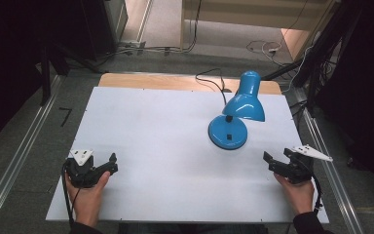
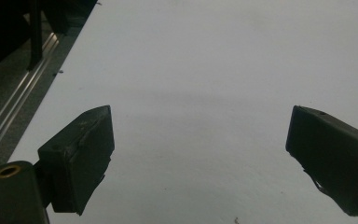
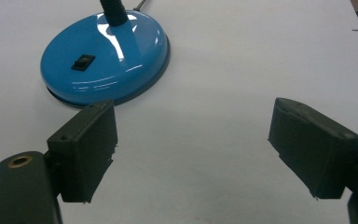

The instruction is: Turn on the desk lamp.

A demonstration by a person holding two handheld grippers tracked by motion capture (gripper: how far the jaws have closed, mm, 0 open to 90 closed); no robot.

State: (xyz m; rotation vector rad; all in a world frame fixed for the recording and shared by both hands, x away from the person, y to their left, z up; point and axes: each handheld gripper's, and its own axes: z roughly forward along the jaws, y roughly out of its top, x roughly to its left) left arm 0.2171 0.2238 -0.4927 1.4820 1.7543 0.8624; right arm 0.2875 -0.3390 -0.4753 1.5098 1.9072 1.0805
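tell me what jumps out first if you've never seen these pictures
The glossy blue desk lamp stands right of centre on the white table, its shade tilted and its black cord trailing off the far edge. Near the front edge, a hand holds each open black gripper: left gripper, right gripper.

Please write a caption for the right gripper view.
Open right gripper facing the glossy blue round lamp base on the white table.
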